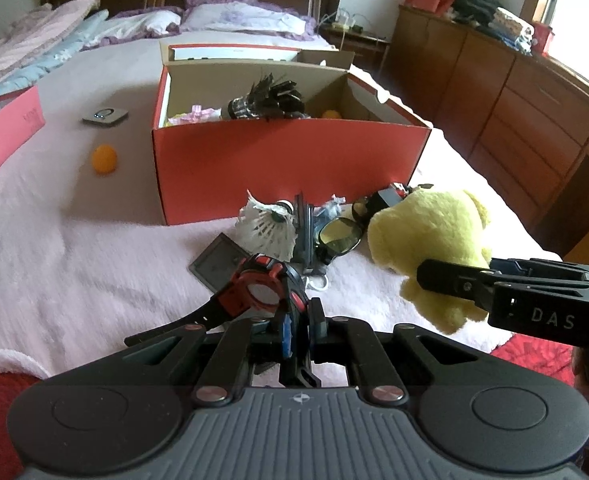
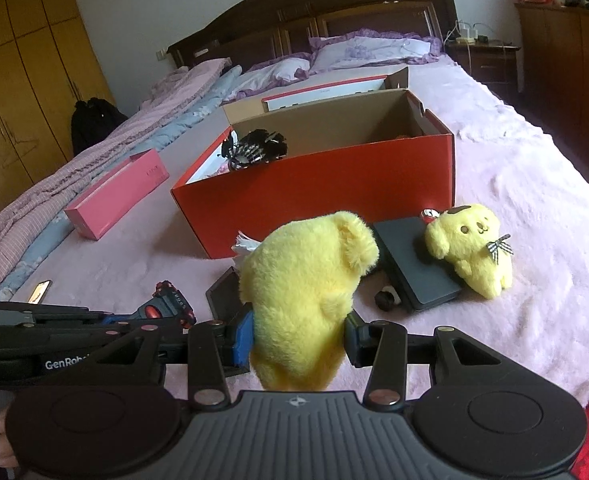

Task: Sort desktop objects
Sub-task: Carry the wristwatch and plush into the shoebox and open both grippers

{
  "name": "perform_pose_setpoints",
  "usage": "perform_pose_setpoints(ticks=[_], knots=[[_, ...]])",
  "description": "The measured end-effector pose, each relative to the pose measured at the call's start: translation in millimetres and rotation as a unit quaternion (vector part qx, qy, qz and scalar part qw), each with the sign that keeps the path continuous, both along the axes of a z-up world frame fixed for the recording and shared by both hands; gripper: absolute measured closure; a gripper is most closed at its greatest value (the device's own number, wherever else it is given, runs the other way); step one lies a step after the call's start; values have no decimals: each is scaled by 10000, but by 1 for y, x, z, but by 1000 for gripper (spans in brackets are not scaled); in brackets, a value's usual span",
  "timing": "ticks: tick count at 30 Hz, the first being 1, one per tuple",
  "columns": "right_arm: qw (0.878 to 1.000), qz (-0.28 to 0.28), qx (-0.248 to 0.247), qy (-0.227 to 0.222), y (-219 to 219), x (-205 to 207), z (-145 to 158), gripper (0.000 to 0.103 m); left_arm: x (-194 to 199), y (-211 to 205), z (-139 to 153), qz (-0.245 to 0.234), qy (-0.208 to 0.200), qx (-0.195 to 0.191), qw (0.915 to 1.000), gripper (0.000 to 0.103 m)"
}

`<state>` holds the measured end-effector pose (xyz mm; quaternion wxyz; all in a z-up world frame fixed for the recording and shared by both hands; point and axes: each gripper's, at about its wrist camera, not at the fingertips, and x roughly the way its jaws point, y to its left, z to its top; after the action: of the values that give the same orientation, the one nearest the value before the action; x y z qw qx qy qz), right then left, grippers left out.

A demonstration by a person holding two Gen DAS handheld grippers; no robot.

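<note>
My left gripper (image 1: 300,320) is shut on the strap of a red and black watch (image 1: 262,292), held just above the pink blanket. My right gripper (image 2: 298,336) is shut on a yellow plush toy (image 2: 306,280), lifted off the bed; one of its fingers (image 1: 446,280) shows against the plush in the left wrist view. Ahead stands the open red box (image 2: 326,184), with a black shuttlecock (image 2: 254,148) inside. Before the box lie a white shuttlecock (image 1: 266,228) and dark goggles (image 1: 338,240). A second yellow plush (image 2: 470,248) rests on a dark flat case (image 2: 414,272).
An orange ball (image 1: 104,159) and a small grey square device (image 1: 105,115) lie left of the box. A long pink box (image 2: 114,200) sits further left, with a phone (image 2: 40,290) near it. Folded quilts, pillows and the headboard are behind. A wooden dresser (image 1: 514,92) lines the right.
</note>
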<state>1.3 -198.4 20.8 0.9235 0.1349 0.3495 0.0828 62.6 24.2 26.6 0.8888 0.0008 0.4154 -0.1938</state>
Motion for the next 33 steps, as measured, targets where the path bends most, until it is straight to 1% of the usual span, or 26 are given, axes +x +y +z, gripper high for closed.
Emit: perform_pose_setpoints(ticks=[3,9,11,15,17,24,30,33], knots=[[10000,32,-5,-55,3,1,4,56,3,0,6,-3,-108,3,9999,92],[9995,96,0,-305,6,10,21,56,20,-2,33,-53,-481,-100,9988,92],[9991,96,-12,-419,6,17,28,56,29,-4,43,-72,-600,-158,9980,92],[9980,93,-42,-618,4,35,42,56,50,-14,62,-145,-918,-92,9956,92],[9975,97,-67,-692,4,46,47,56,61,-20,66,-194,-984,-72,9949,92],[9972,35,-61,-744,-1,82,54,56,100,-40,70,-335,-1095,74,9934,92],[9975,16,-4,-712,-3,114,52,57,120,-49,66,-435,-1154,42,9924,91],[9976,4,-25,-692,-2,130,49,57,135,-51,59,-370,-1090,27,9933,91]])
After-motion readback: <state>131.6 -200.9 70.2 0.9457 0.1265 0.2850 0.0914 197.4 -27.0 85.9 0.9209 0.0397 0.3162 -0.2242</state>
